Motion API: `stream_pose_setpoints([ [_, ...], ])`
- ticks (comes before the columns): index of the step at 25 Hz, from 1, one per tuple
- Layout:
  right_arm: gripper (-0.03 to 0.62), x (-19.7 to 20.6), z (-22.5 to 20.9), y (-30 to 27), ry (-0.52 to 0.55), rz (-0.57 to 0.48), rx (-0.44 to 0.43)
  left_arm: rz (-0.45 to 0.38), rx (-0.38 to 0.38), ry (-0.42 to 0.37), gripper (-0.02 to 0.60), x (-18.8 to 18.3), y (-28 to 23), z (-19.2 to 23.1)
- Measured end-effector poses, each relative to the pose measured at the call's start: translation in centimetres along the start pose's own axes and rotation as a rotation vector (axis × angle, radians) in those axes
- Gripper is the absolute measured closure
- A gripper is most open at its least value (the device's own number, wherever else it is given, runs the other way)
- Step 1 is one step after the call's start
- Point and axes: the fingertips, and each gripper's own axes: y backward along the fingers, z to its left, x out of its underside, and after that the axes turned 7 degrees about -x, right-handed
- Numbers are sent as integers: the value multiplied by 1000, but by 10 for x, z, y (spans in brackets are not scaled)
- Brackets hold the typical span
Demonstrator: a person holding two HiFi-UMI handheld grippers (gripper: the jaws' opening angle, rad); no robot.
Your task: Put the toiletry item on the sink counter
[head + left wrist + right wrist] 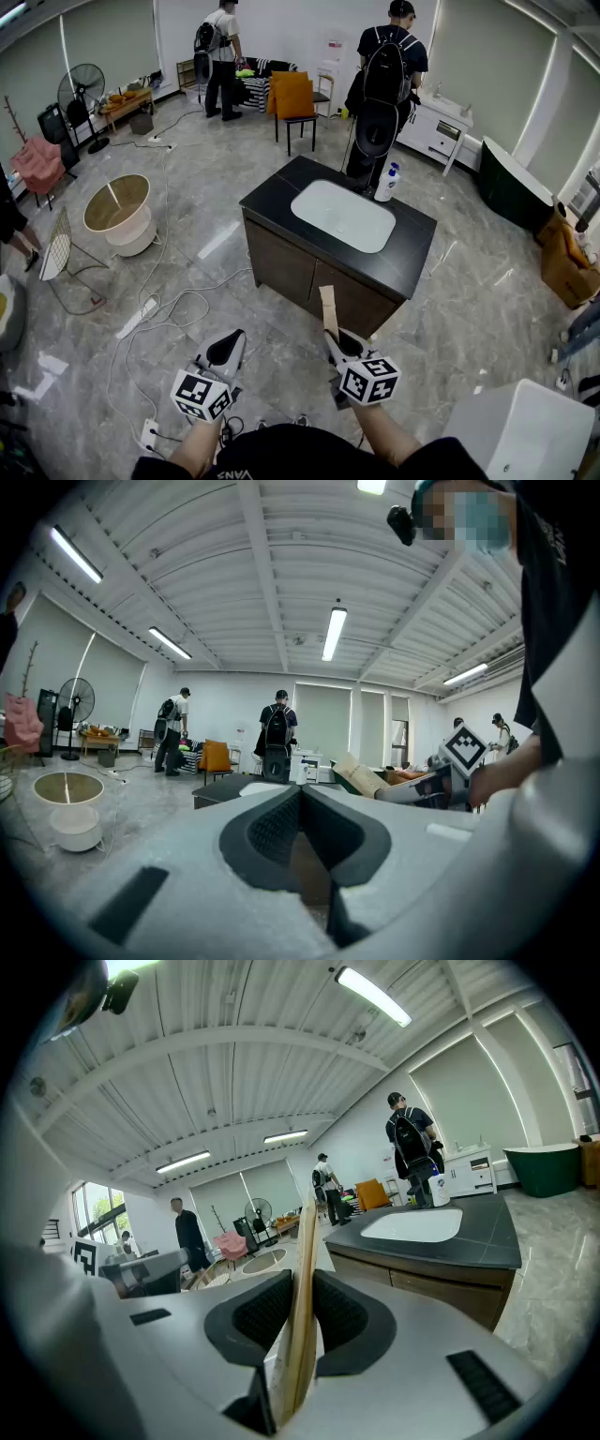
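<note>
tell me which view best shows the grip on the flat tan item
The right gripper view: the flat tan item stands edge-on and large, pinched in the right gripper. The head view shows it small, sticking out ahead of the jaws; the left gripper view shows it distant, side-on.

thin tan toiletry box point(306, 1232), upright, pinched in right gripper point(301, 1286)

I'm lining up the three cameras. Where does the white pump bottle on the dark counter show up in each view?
Head view: white pump bottle upper centre-right, on the counter's far edge, right of the white basin.
Left gripper view: bottle tiny, near centre, before the person with the backpack.
Right gripper view: bottle right of centre, beyond the basin.
Shared landmark: the white basin in the dark counter.
</note>
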Motion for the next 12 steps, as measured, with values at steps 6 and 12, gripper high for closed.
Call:
stream_pose_setpoints([
  [6, 517, -3, -20, 2, 8, 2, -42, -7, -25, -3, 572, 8, -16, -13],
  [12, 514, -15, -30, -13, -29, -27, -86, 19, -63, 15, 572, 15, -29, -1],
])
